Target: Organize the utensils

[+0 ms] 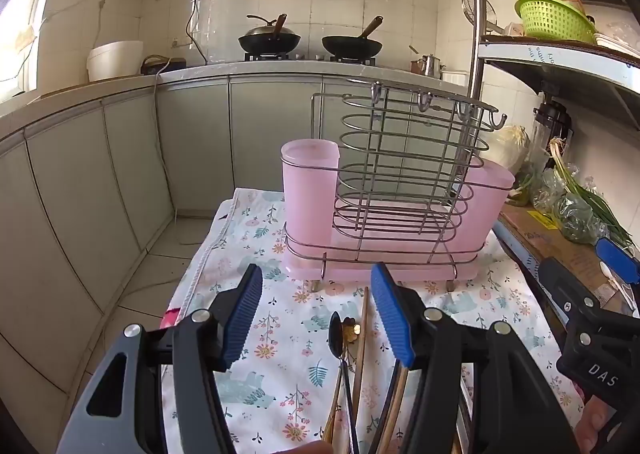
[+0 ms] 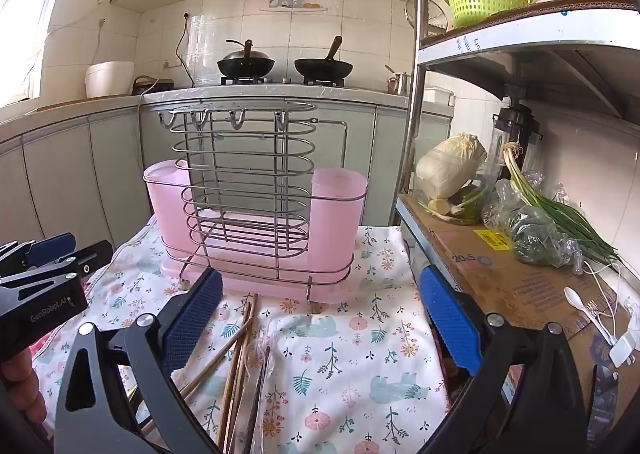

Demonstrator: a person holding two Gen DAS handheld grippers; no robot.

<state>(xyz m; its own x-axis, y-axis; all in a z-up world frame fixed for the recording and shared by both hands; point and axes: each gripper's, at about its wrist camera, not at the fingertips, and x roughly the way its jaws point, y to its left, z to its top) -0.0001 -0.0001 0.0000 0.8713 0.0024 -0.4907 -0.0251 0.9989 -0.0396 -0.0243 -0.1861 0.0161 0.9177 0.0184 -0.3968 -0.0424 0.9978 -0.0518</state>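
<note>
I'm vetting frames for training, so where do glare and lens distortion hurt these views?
Left wrist view: blown-out window at the left edge, cabinet lines bowed by the fisheye; pink plastic utensil holder with wire rack stays sharp. Right wrist view: same window glare, curved shelf edge, wooden chopsticks clear.

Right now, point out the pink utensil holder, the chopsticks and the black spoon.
pink utensil holder [image 2: 340, 198]: right wrist view, on its right cup wall.
chopsticks [image 2: 240, 338]: right wrist view, mid-shaft of the bundle.
black spoon [image 1: 336, 334]: left wrist view, on its bowl.

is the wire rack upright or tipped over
Upright: the wire rack stands on its feet on the floral cloth, hooks on top.
</note>
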